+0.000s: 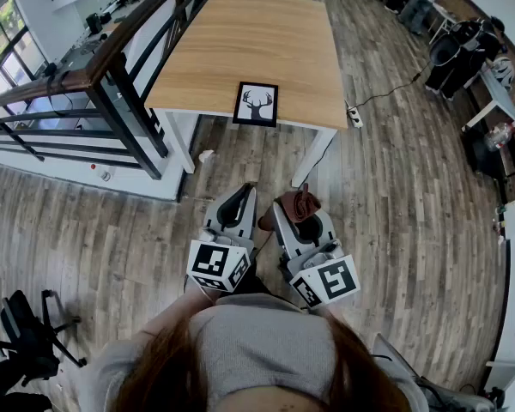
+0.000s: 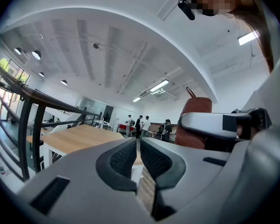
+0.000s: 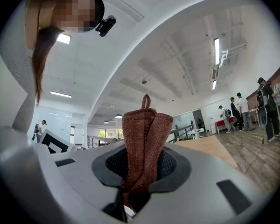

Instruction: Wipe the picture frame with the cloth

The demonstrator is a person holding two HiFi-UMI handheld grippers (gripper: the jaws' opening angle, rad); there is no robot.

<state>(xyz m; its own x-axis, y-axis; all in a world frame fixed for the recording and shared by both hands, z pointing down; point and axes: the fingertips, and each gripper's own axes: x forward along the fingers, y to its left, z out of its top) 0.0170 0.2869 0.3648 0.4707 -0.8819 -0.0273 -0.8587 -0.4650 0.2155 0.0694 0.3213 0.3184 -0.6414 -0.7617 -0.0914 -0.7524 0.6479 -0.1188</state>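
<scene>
Clamping the cloth (image 1: 304, 201), the right gripper (image 1: 293, 209) faced the picture frame (image 1: 256, 104), well ahead on the table (image 1: 240, 41); the left gripper (image 1: 239, 197) was closed, empty.

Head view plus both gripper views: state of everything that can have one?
picture frame: on the table at its near edge, deer print showing, nothing touching it.
cloth: bunched, clamped in the right gripper, sticking out past the jaws.
right gripper: shut on the cloth, short of the table.
left gripper: shut, nothing between its jaws, short of the table.
</scene>
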